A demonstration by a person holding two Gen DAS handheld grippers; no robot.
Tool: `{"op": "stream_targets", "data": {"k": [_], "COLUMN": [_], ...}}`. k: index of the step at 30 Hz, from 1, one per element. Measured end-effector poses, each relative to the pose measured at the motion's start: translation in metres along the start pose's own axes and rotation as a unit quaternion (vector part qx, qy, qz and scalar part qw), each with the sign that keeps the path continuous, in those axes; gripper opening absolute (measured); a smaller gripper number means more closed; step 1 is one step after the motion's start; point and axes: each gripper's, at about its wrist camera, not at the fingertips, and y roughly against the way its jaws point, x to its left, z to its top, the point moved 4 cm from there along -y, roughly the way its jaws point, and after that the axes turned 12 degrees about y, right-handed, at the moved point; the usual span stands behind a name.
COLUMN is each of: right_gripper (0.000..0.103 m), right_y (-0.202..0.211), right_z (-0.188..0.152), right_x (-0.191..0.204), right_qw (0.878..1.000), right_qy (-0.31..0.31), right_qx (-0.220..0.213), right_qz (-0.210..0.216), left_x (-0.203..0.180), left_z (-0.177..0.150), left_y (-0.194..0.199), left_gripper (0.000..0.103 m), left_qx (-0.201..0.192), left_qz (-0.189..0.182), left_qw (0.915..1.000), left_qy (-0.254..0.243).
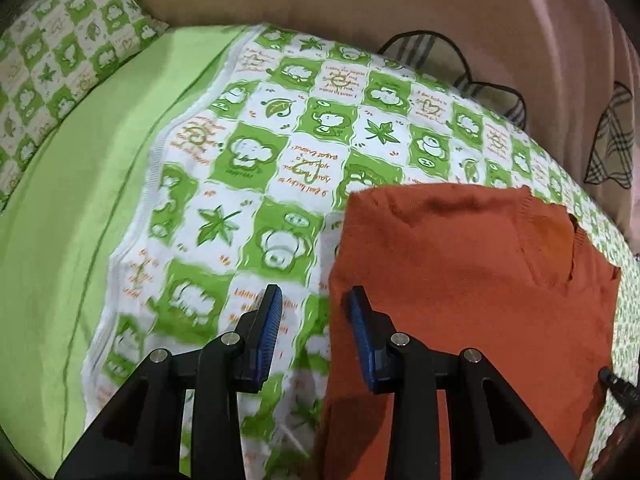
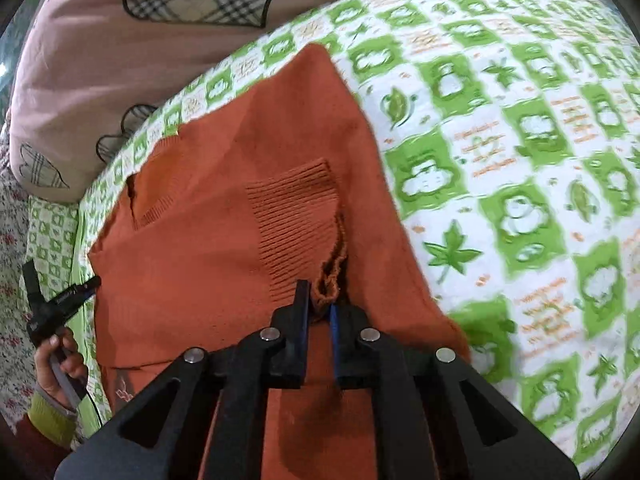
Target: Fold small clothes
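Right gripper (image 2: 320,300) sits nearest the lens, jaws nearly closed on a frayed bit of ribbed cuff (image 2: 294,216) — a sleeve end folded in over the body of the orange sweater (image 2: 192,248). Sweater lies flat on the bed (image 2: 500,168), on the green-and-white patterned sheet, near the pink quilt (image 2: 80,72).

Left gripper (image 1: 314,304) is part open with nothing between the pads; it hovers over the sweater's left edge, one finger above the sheet, the other above the knit.

Risks, as I read it:
- Right gripper has only the loose, fraying edge of the cuff. Pull hard and the yarn could unravel further or slip out, dropping the sleeve off its fold.
- Dragging the cuff with the body unpinned may slide the whole sweater and wrinkle the layer under it.
- Left gripper, if it closes where it is, could pinch sheet along with knit and lift both.

View differences:
- Right wrist view shows the cuff, the grip on it, the neckline notch (image 2: 138,196) and the person's hand (image 2: 60,364) holding the left tool at frame edge.
- Left wrist view shows none of that grip — only the smooth orange panel, the plain green strip of bedding (image 1: 80,184) and a pillow (image 1: 60,52) at the far corner.
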Motion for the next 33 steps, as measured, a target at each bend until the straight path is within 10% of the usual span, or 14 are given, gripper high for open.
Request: {"op": "stream_targets", "data": {"k": [12, 25, 33], "right_gripper": [0.026, 0.035, 0.035], "right_y": [0.07, 0.098, 0.126], "right_z": [-0.04, -0.098, -0.168], "right_x": [0.024, 0.064, 0.018], "right_qw": [0.999, 0.989, 0.982], "right_qy": [0.006, 0.098, 0.133], "right_qx": [-0.03, -0.011, 0.023], "right_qz": [0.016, 0.106, 0.13], "left_x": [0.026, 0.089, 0.115], "left_z": [-0.096, -0.238, -0.318], "left_y": [0.076, 0.148, 0.166], "left_gripper": [0.035, 0.055, 0.065], "left_qx": [0.04, 0.077, 0.107], "left_qz": [-0.074, -0.046, -0.042], "left_qw": [0.9958, 0.9958, 0.9917], "left_qy": [-0.036, 0.019, 0.058]}}
